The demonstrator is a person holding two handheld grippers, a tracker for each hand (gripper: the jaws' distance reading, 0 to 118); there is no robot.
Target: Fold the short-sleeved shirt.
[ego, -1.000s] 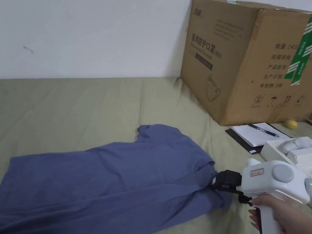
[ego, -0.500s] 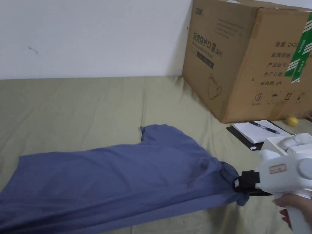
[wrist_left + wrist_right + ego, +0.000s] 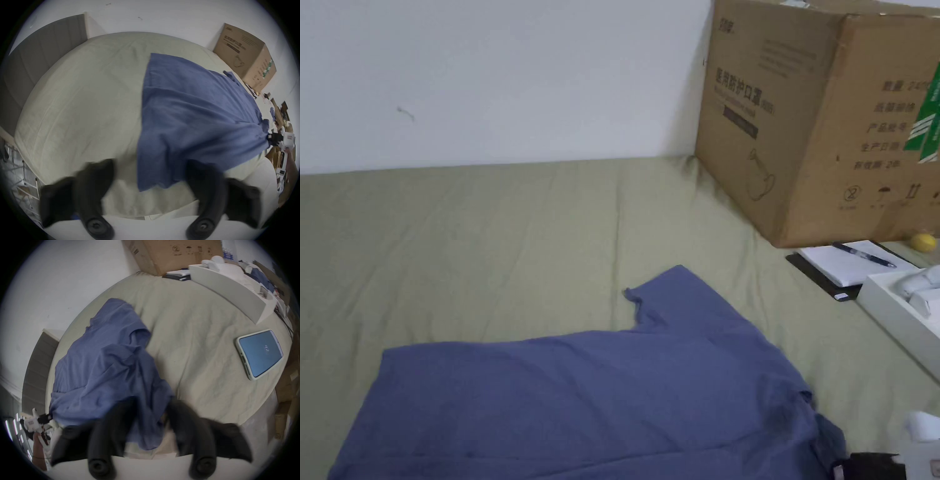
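The blue short-sleeved shirt (image 3: 600, 400) lies spread on the olive bed sheet (image 3: 487, 250), one sleeve pointing to the far side. My right gripper (image 3: 865, 467) sits at the shirt's near right end. In the right gripper view its jaws (image 3: 151, 404) stand apart, with bunched shirt cloth (image 3: 105, 361) loose between them. My left gripper (image 3: 151, 164) is wide open at the hem end, the shirt's corner (image 3: 146, 178) lying between its jaws untouched. Each gripper also appears far off in the other's view: the right gripper (image 3: 270, 139) and the left gripper (image 3: 47, 417).
A big cardboard box (image 3: 825, 112) stands against the wall at the back right. Beside it lie a notebook with a pen (image 3: 850, 262), a yellow ball (image 3: 923, 242) and a white tray (image 3: 900, 319). A phone (image 3: 259, 353) rests on the sheet right of the shirt.
The right gripper has drawn the shirt's end back toward me, and the stretched cloth has settled flat on the sheet. The head camera has also shifted.
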